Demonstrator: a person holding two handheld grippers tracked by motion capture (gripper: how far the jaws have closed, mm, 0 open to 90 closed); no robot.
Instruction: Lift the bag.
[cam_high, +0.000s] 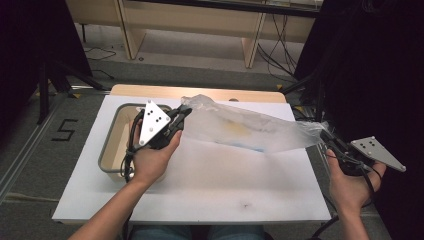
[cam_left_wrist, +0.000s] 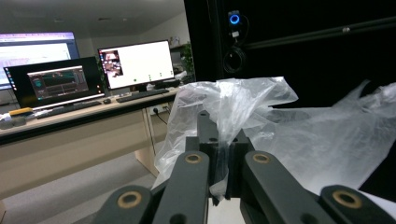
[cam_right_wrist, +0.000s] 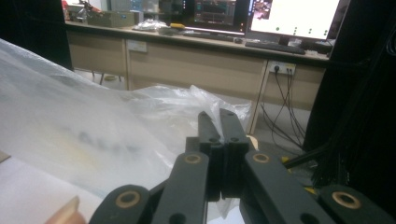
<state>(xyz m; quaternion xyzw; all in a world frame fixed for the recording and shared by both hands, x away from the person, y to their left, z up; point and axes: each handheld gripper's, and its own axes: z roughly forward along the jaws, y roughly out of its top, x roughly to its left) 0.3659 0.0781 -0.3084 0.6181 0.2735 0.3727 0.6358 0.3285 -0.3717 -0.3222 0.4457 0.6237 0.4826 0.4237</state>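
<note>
Plastic bag (cam_high: 250, 131), clear and crumpled, stretched above the white table (cam_high: 200, 185) between both grippers. Left gripper (cam_high: 186, 113) clamped on the bag's left end, near a grey tray (cam_high: 111, 137) at the table's left. Right gripper (cam_high: 325, 132) clamped on the right end, past the table's right edge.

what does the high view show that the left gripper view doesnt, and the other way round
High view alone: the grey tray on the white board, the person's hands, and the right gripper clamped on the far end of the plastic bag. Left gripper view alone: lit monitors and a keyboard on a desk. Both: the left gripper shut on the bag's other end.
</note>
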